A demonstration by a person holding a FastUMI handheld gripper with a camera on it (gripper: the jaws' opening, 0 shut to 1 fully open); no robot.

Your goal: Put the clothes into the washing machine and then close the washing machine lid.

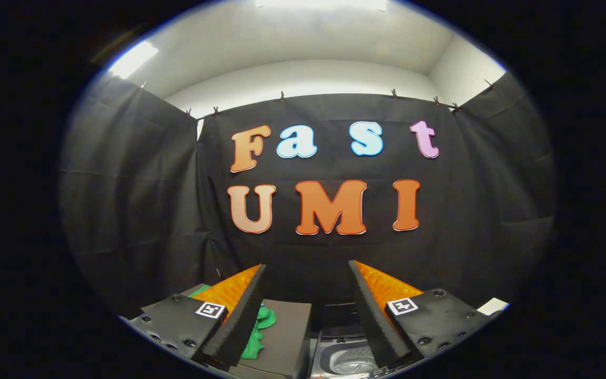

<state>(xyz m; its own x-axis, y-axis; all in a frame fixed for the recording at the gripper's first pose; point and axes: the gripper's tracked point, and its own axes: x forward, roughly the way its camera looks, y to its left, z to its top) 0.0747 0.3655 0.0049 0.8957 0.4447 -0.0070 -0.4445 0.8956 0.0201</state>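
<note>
My gripper (307, 269) is held high and stands open, its two orange-backed black fingers (240, 316) spread wide with nothing between them. Below and ahead of them lies a green garment (259, 330) on a dark grey box top (287, 329), partly hidden behind the left finger. To the right of that box, under the gap between the fingers, the washing machine (349, 360) shows its open tub with a perforated metal drum. I cannot make out the lid.
Black cloth walls close the booth in on three sides. A small white object (492, 305) sits beyond the right finger's mount.
</note>
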